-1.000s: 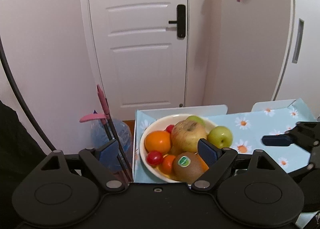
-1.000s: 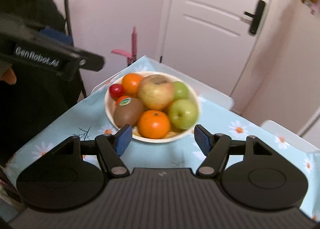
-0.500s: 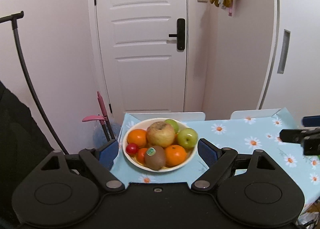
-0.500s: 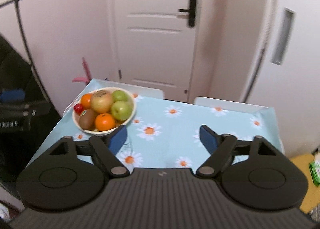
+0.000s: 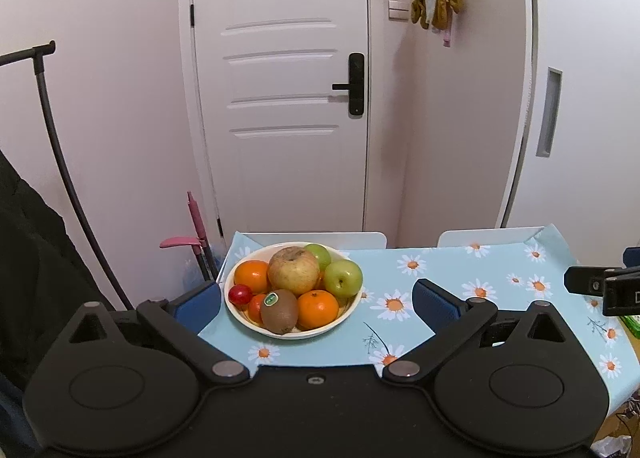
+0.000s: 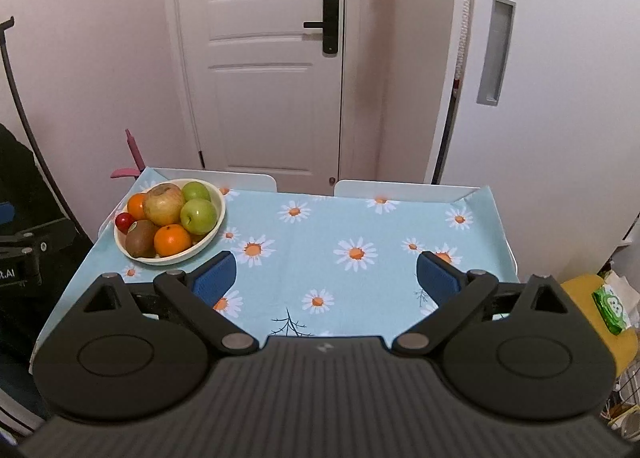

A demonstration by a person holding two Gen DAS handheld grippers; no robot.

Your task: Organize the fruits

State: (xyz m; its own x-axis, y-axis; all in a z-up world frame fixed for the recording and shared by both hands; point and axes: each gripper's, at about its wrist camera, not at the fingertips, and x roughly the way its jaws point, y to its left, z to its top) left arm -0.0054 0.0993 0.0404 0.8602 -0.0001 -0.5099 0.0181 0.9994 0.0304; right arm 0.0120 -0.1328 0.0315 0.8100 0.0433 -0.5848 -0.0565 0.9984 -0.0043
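A cream bowl point(image 5: 304, 335) stands at the left end of the daisy tablecloth point(image 5: 460, 298). It is heaped with a big yellowish apple point(image 5: 294, 272), two green apples point(image 5: 343, 278), two oranges point(image 5: 318, 308), a kiwi point(image 5: 279, 310) and a small red fruit point(image 5: 240, 294). My left gripper point(image 5: 316, 298) hangs short of the bowl, jaws opening, nothing between them. My right gripper point(image 6: 326, 276) is over the middle of the cloth, to the right of the bowl point(image 6: 172, 258). Its jaws are opening too, with nothing in them.
A white door point(image 5: 280, 118) and a pale wall stand behind the table. A pink-handled tool point(image 5: 192, 234) and a black pole point(image 5: 60, 162) are left of the table. A yellow stool with a green packet point(image 6: 612, 306) sits at the right.
Both grippers have drawn back and up from the bowl, so it looks smaller and farther. The right view has swung to take in the whole table. Both pairs of jaws stand wider.
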